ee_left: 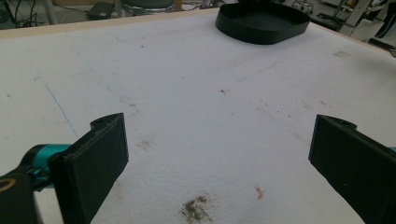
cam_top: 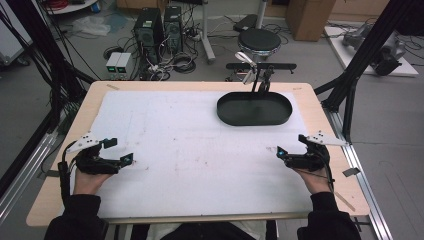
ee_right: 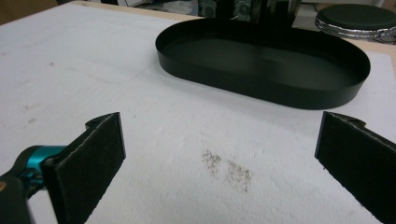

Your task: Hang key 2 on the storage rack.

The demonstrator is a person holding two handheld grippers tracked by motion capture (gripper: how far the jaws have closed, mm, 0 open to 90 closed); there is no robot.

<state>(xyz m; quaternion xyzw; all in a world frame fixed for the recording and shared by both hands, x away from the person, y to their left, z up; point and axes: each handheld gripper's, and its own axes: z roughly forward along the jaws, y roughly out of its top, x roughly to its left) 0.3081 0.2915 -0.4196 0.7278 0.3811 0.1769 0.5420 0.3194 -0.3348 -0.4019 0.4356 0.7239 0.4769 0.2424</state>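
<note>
Wooden table (cam_top: pixel 320 107) with pale rounded edges, covered by a white foam-like sheet (cam_top: pixel 190 150), matte, slightly pebbled, with faint smudges and a thin blue line. Black oval tray (cam_top: pixel 254 108) sits on the sheet at the far right side, shallow, smooth upright wall, empty inside. Left gripper (cam_top: pixel 118 150) rests near the left edge of the sheet, held in the person's left hand (cam_top: pixel 89 181); jaws spread wide, nothing between them. Right gripper (cam_top: pixel 291 145) near the right edge, in the right hand (cam_top: pixel 314 180), jaws also wide apart and empty. Jaw pads are flat black rectangles with a rough, felt-like face, teal metal behind. In the right gripper view the tray lies ahead, with a brownish speckled stain (ee_right: pixel 227 170) on the sheet between the jaws. Left gripper view shows a dark crumbly smudge (ee_left: pixel 196 209) and a small red fleck (ee_left: pixel 258 191). Round black stool (cam_top: pixel 259 41) stands on the floor beyond the table.
</note>
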